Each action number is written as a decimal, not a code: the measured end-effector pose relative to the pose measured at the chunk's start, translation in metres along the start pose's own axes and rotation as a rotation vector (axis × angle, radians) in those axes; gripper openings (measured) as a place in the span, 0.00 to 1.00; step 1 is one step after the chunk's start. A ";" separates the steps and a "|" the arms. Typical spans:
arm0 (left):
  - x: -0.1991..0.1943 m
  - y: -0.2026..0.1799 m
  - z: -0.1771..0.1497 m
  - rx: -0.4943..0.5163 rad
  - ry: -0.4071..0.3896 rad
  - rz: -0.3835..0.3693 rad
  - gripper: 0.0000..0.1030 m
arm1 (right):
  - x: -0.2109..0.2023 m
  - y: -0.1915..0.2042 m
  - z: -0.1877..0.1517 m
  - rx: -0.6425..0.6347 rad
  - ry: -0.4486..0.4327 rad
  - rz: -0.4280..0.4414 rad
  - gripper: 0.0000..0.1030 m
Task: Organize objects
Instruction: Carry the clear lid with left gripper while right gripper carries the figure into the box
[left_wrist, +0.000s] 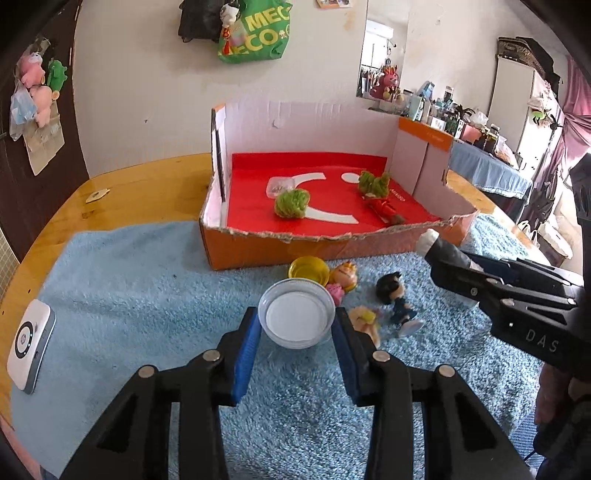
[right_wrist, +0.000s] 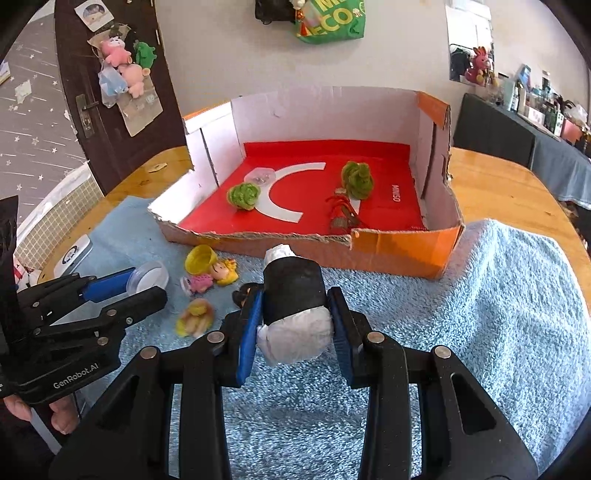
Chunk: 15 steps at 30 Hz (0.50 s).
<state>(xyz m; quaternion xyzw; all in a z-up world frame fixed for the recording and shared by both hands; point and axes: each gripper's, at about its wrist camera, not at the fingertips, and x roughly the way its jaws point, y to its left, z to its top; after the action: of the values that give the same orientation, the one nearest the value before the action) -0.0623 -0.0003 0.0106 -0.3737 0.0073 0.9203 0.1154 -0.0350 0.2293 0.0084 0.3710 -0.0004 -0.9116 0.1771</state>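
Left wrist view first: the left gripper (left_wrist: 297, 334) has its blue pads pressed on either side of a small clear lidded container (left_wrist: 296, 318), jaws narrowed to the container's width, gripping it just above the blue towel (left_wrist: 147, 295). Right behind it lie a yellow cap (left_wrist: 309, 272), a pink-dressed doll (left_wrist: 341, 282), a dark-haired figurine (left_wrist: 397, 301) and a blurred yellow-haired doll (left_wrist: 365, 319), all bunched together on the towel just in front of the cardboard box (left_wrist: 258, 249).

Over on the right wrist view, the right gripper (right_wrist: 295, 325) is clamped on a black roll with white wrapped ends (right_wrist: 293, 295), pads squeezing both flanks, the roll pointing forward along the fingers toward the box's torn front wall (right_wrist: 399, 245); whether it is clear of the towel is hard to tell.

Inside the box, on the red liner (right_wrist: 314, 184), sit two green fuzzy balls (right_wrist: 243, 195) (right_wrist: 356, 179), well apart, with a clear little case (right_wrist: 263, 175) beside the left one and a red twisted piece (right_wrist: 341, 208) near the right one.

Further out, a white device (left_wrist: 31, 350) rests at the towel's left edge on the wooden table (left_wrist: 122, 192).
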 end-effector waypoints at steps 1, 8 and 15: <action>-0.001 -0.001 0.001 0.001 -0.004 -0.002 0.40 | -0.001 0.001 0.001 -0.002 -0.004 0.003 0.33; -0.008 -0.006 0.015 0.010 -0.040 -0.014 0.40 | -0.010 0.004 0.010 -0.009 -0.032 0.012 0.33; -0.007 -0.007 0.033 0.010 -0.066 -0.017 0.40 | -0.011 0.003 0.020 -0.008 -0.046 0.012 0.33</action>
<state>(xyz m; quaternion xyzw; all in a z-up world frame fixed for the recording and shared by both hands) -0.0784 0.0087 0.0400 -0.3429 0.0047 0.9310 0.1254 -0.0400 0.2274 0.0305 0.3492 -0.0032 -0.9188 0.1840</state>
